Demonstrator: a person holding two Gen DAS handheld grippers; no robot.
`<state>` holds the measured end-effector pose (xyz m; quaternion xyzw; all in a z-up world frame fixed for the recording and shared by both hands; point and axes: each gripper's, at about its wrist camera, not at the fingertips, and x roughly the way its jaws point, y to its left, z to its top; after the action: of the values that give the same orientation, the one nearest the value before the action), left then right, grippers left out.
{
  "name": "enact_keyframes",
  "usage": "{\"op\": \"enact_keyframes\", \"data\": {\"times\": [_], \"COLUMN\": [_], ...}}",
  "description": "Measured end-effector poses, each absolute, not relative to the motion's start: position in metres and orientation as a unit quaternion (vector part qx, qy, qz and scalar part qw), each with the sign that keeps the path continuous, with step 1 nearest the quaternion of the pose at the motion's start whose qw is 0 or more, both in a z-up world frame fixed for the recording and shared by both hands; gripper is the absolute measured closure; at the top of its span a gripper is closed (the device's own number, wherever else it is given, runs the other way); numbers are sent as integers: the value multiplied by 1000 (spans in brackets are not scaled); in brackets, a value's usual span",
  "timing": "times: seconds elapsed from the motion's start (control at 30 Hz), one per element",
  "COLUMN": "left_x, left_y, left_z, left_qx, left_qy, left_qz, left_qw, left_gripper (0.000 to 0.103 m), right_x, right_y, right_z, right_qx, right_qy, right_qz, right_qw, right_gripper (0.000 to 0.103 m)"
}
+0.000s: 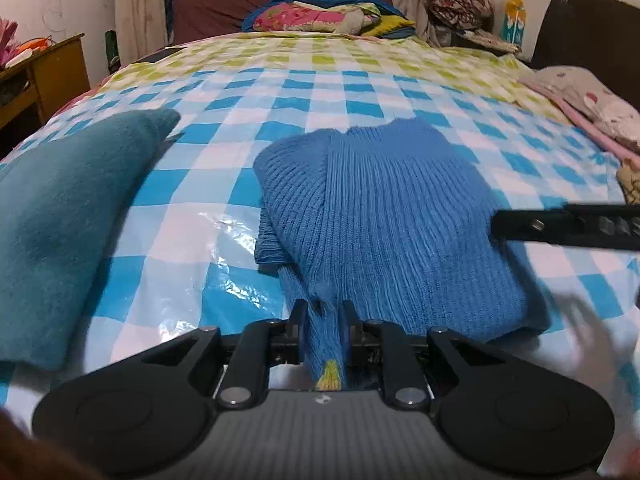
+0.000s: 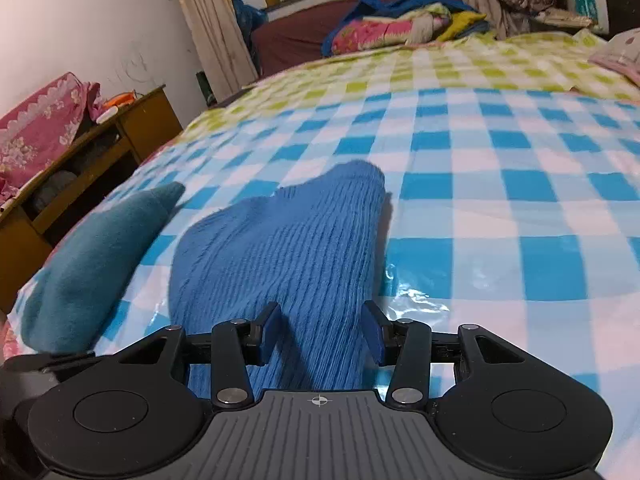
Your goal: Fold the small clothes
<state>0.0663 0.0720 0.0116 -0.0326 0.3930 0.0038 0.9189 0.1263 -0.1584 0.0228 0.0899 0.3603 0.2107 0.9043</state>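
A blue ribbed knit garment (image 1: 392,216) lies partly folded on the checked plastic sheet (image 1: 192,200) over the bed. My left gripper (image 1: 323,312) is shut on the garment's near edge, with a strip of knit running between the fingers. In the right wrist view the same blue knit (image 2: 288,248) passes between the fingers of my right gripper (image 2: 322,316), which is open with fabric in the gap. The right gripper's finger also shows in the left wrist view (image 1: 560,228), resting on the garment's right side. A teal garment (image 1: 68,208) lies folded to the left, also in the right wrist view (image 2: 96,264).
A pile of colourful bedding (image 1: 328,16) lies at the far end of the bed. Pink and patterned cloth (image 1: 592,104) sits at the right edge. A wooden cabinet (image 2: 100,160) stands left of the bed. A dark headboard (image 1: 588,28) is at the far right.
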Motion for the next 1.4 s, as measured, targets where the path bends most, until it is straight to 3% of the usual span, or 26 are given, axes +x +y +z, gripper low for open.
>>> {"op": "enact_keyframes", "data": {"times": [0.13,0.3,0.67,0.93,1.17,1.4], "left_x": [59,52,37,34,30,28], "left_y": [67,59,51,39,33,37], "left_z": [16,15,20,21,21,20], "left_qx": [-27,1,17,64,78,25], "left_qy": [386,389,379,376,381,401], "left_qz": [13,24,38,68,73,41], "left_qw": [922,921,924,922,918,915], "left_gripper": [72,65,51,32,28,23], "right_x": [99,95,68,57,50,46], "right_y": [-162,-150,-152,-150,-150,-153], "right_z": [30,8,22,17,17,18], "right_qx": [80,41,47,48,47,52], "right_qy": [350,397,373,380,377,373], "right_qz": [219,196,198,197,197,196], "right_qw": [907,896,905,902,904,905], "right_gripper": [59,59,59,59,59,59]}}
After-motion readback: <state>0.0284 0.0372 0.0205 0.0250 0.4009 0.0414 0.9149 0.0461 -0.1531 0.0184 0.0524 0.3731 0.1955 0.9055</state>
